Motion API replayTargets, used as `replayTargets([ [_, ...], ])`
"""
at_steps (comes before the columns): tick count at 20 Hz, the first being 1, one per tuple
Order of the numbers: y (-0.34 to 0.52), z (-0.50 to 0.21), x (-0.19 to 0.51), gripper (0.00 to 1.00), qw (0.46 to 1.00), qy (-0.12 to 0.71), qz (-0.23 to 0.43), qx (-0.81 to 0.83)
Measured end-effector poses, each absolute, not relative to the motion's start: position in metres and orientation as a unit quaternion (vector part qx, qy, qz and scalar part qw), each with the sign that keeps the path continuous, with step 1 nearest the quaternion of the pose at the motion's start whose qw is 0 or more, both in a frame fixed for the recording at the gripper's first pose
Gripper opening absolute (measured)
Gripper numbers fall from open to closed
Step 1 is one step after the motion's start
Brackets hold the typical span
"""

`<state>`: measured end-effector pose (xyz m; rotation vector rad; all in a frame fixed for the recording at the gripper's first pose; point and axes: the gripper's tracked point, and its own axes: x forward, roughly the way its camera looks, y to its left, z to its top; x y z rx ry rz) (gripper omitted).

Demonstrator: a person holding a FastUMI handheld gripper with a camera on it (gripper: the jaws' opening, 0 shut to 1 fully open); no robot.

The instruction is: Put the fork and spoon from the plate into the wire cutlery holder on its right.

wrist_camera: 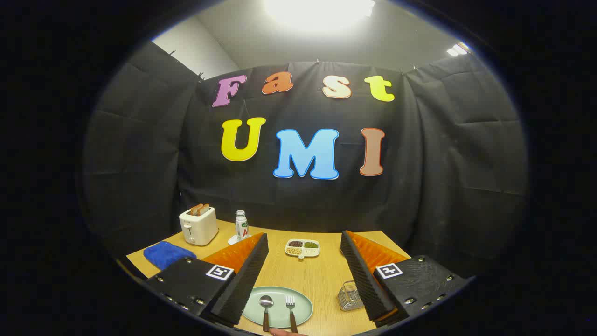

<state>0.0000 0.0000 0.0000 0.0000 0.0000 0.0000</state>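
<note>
Wire cutlery holder [350, 296]: right side hidden behind one gripper finger [368, 275]. Spoon [266, 310] and fork [291, 312] handle ends cut off. Bottle [241, 225] label too small to read.

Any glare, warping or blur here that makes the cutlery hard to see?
Gripper view: ceiling light blown out, and fisheye bends the table edges; spoon and fork on the plate stay sharp and evenly lit between the open claw fingers, holder partly hidden behind one.
</note>
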Motion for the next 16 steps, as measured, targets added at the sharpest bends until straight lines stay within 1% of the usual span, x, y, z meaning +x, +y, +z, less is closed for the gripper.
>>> replayTargets([
  [5,-0.006,-0.028,0.001,0.95,0.999,0.034,0.004,-0.008],
  [9,-0.002,-0.034,0.005,0.95,0.999,0.042,0.014,-0.009],
  [16,-0.001,-0.049,0.013,0.96,0.998,0.065,0.012,-0.005],
])
